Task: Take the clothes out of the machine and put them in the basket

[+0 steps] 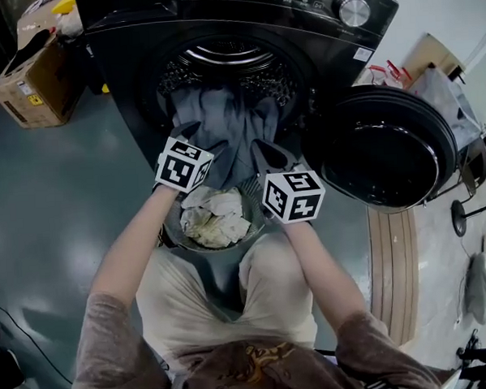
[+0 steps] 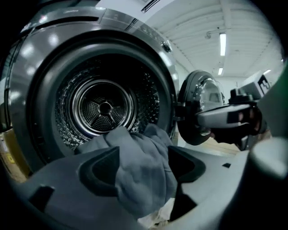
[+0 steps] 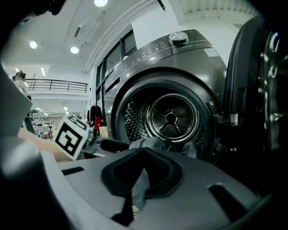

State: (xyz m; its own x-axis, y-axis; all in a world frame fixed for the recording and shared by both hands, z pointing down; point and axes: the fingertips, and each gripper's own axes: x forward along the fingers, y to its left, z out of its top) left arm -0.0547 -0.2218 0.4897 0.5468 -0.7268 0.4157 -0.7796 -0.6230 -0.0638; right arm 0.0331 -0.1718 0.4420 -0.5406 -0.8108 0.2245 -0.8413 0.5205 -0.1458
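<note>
A grey-blue garment (image 1: 223,121) hangs out of the dark washing machine's drum mouth (image 1: 228,60) toward a round basket (image 1: 170,232) on the floor, which holds pale crumpled clothes (image 1: 216,218). My left gripper (image 1: 189,135) is at the garment's left side. In the left gripper view its jaws (image 2: 143,164) stand apart, with the cloth (image 2: 135,143) lying loose between them. My right gripper (image 1: 263,150) is at the garment's right side. In the right gripper view its jaws (image 3: 141,168) are closed on a fold of grey cloth (image 3: 140,188).
The machine's round door (image 1: 383,146) is swung open to the right. A cardboard box (image 1: 34,78) sits on the floor at the left, and wooden boards (image 1: 393,263) lie at the right. The steel drum (image 2: 104,108) behind the garment looks bare.
</note>
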